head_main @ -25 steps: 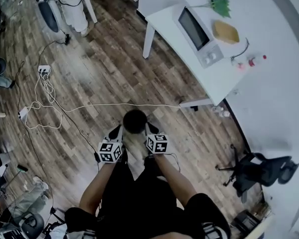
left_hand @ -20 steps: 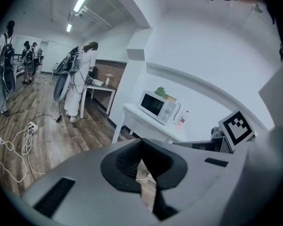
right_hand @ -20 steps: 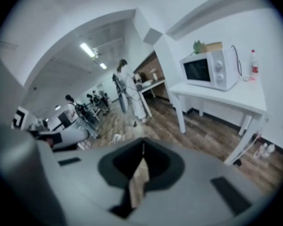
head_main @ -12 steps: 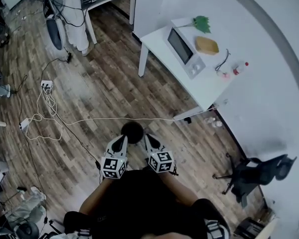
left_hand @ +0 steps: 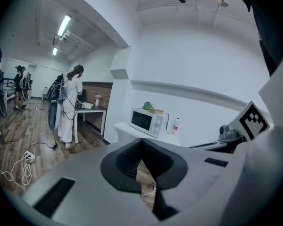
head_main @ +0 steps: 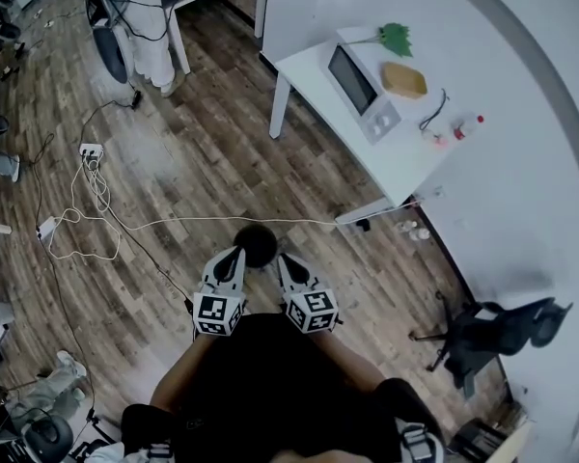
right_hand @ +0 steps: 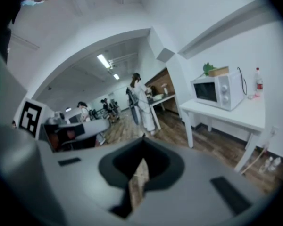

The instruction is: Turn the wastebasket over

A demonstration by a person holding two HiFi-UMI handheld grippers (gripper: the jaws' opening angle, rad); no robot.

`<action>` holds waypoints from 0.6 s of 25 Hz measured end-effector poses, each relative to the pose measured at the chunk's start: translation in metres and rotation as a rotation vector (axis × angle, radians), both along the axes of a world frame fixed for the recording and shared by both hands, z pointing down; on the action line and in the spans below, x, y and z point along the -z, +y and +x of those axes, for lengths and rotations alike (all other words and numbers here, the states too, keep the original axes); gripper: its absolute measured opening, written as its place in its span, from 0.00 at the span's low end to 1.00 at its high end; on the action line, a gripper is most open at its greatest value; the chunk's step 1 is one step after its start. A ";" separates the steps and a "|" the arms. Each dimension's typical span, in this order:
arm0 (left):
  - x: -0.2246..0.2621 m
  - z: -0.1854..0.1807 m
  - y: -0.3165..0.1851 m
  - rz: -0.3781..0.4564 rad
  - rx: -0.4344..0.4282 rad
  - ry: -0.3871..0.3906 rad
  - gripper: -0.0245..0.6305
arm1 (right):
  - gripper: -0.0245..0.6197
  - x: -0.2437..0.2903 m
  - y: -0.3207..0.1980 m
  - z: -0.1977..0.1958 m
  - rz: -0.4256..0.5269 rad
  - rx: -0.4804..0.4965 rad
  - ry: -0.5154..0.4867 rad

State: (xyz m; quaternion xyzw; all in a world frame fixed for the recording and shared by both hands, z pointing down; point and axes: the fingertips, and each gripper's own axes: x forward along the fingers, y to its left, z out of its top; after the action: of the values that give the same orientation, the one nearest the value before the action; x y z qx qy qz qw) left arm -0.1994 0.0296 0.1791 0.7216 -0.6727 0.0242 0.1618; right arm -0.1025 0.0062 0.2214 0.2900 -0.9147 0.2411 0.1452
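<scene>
Looking straight down in the head view, the wastebasket (head_main: pixel 258 245) shows only as a small dark round shape on the wood floor (head_main: pixel 203 152). It is too small and dark to tell whether its mouth or its base faces up. It sits between the tips of the two grippers as seen from above, but that view cannot show whether either tip touches it. Neither gripper view shows the wastebasket at all.

The left gripper (head_main: pixel 235 255) has its jaws closed together, tips meeting, with nothing held; through the notch behind them only floor shows. The right gripper (head_main: pixel 281 258) is the same: jaws pressed together and empty. A white cable (head_main: pixel 222 222) runs across the floor just beyond the wastebasket. Well apart, a white desk (head_main: pixel 405 167) carries a microwave (head_main: pixel 364 78).
</scene>
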 end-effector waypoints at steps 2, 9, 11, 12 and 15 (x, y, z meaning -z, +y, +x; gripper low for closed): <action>0.001 0.004 -0.006 0.007 -0.010 -0.003 0.09 | 0.09 0.003 -0.003 0.000 0.000 0.006 -0.007; -0.002 0.017 -0.013 0.014 -0.044 0.016 0.09 | 0.09 0.007 -0.006 0.002 0.011 0.001 -0.005; 0.002 0.016 -0.015 0.023 -0.046 0.009 0.09 | 0.09 0.009 -0.007 0.001 0.016 0.003 -0.005; 0.002 0.015 -0.015 0.025 -0.045 0.009 0.09 | 0.09 0.009 -0.007 0.000 0.017 0.004 -0.004; 0.003 0.012 -0.015 0.024 -0.033 0.005 0.09 | 0.09 0.009 -0.008 -0.001 0.019 0.009 -0.004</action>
State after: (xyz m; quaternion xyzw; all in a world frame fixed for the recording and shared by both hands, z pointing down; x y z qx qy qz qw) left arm -0.1878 0.0144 0.1763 0.7346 -0.6606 0.0168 0.1542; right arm -0.1032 -0.0014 0.2123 0.2868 -0.9185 0.2326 0.1416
